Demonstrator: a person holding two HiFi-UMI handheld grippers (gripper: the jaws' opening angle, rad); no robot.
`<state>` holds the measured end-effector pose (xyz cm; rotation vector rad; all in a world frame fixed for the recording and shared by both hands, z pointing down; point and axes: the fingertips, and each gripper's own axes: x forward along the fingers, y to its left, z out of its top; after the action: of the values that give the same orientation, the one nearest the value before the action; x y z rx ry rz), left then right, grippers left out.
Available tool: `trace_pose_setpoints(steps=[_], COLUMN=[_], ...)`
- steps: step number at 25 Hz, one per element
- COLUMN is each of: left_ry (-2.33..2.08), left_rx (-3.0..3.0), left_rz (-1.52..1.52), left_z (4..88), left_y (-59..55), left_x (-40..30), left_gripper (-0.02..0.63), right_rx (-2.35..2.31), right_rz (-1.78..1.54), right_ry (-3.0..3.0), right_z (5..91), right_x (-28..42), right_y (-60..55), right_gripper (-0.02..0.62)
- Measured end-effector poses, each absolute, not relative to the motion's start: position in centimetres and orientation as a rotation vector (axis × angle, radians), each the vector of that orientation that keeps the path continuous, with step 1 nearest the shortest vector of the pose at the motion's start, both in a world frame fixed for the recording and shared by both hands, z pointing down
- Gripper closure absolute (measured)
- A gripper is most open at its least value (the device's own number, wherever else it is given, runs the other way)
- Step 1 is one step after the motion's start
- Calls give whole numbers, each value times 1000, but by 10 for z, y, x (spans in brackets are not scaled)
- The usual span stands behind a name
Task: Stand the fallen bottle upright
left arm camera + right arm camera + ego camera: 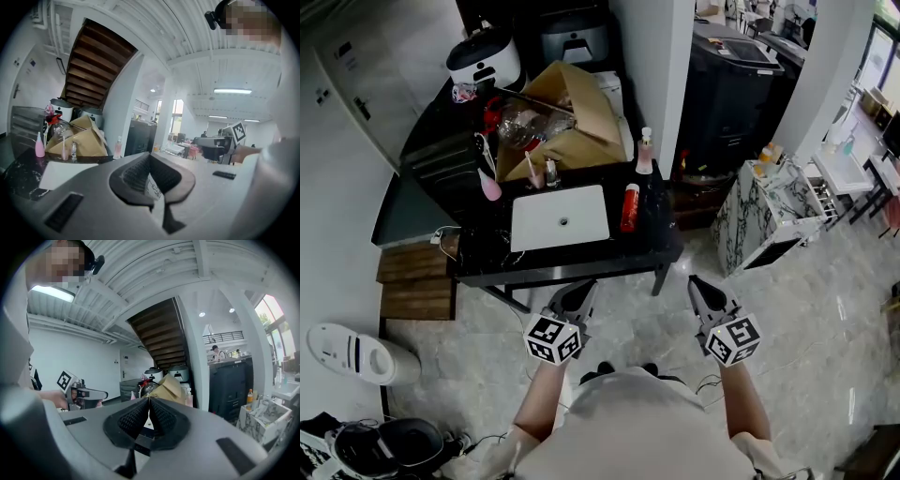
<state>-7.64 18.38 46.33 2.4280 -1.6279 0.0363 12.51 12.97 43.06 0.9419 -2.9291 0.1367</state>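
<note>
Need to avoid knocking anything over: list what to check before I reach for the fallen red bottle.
1. Red bottle found, lying on the black table right of the white basin: ok.
2. Left tongs open for a grasp: not ok, shut and empty.
3. Right tongs open: not ok, shut and empty.
4. Tongs at the bottle: not ok, both are short of the table's near edge.
5. Room round the bottle: ok, the pink bottle stands apart behind it.
6. Cap closed: cannot tell.
</note>
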Motion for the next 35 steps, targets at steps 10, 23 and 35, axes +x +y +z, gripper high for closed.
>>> trace_pose_setpoints(steps=[10,23,35], left_ry=[-1643,-1594,-1503], left_rx=[2393,2438,2531], left_rz=[46,53,75], left_z=[470,474,468], left_y=[180,187,192], left_x=[-84,-91,-102], left_gripper=[597,487,313], right_rx=[982,973,1011], right_rz=[162,191,204], right_ry=[-2907,-2887,-2858], right_z=[437,445,448], right_x=[125,102,79], right_y=[126,137,146], right_gripper=[563,563,563])
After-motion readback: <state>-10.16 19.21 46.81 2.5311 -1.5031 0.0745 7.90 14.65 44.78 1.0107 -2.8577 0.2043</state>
